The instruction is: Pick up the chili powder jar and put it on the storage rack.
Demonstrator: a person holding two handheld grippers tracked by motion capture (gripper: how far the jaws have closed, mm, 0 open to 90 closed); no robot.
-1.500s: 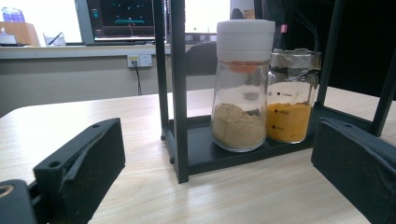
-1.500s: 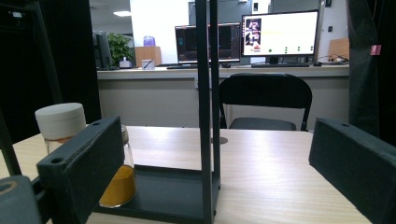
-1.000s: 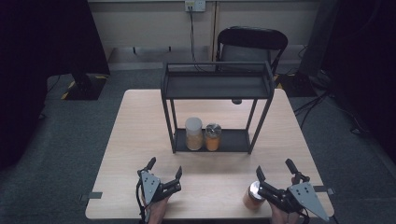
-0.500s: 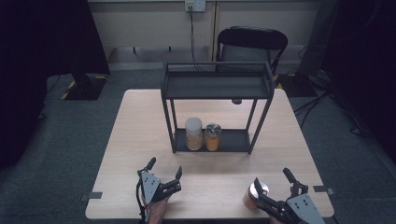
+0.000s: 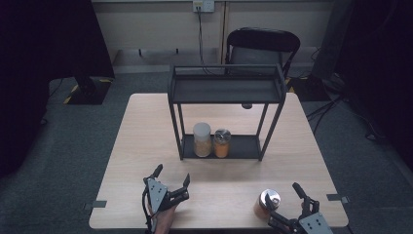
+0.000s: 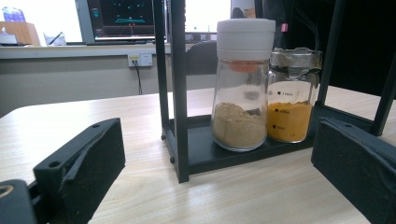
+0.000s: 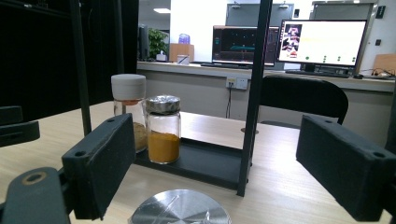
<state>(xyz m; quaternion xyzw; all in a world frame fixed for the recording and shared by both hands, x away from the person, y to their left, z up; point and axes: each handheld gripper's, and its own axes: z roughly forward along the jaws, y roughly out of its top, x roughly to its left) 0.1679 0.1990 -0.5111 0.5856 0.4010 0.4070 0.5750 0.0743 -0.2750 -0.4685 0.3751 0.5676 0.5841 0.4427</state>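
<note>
One jar [image 5: 267, 204] btwn right claw [image 5: 285, 207] jaws

Black rack [image 5: 226, 90], orange jar [image 5: 265, 204], silver lid.

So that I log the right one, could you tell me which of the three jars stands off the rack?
The silver-lidded jar at the table's near edge, by the right gripper; the other two jars stand on the rack's bottom shelf.

We count three spice jars: a white-capped jar [image 5: 202, 139] and a silver-lidded jar of orange powder [image 5: 222, 143] on the lower shelf of the one black rack [image 5: 226, 90], and a third silver-lidded jar [image 5: 266, 204] on the one table [image 5: 146, 131]. We also count two grippers, the left gripper [image 5: 172, 182] and the right gripper [image 5: 285, 204], and one chair [image 5: 263, 46]
</note>
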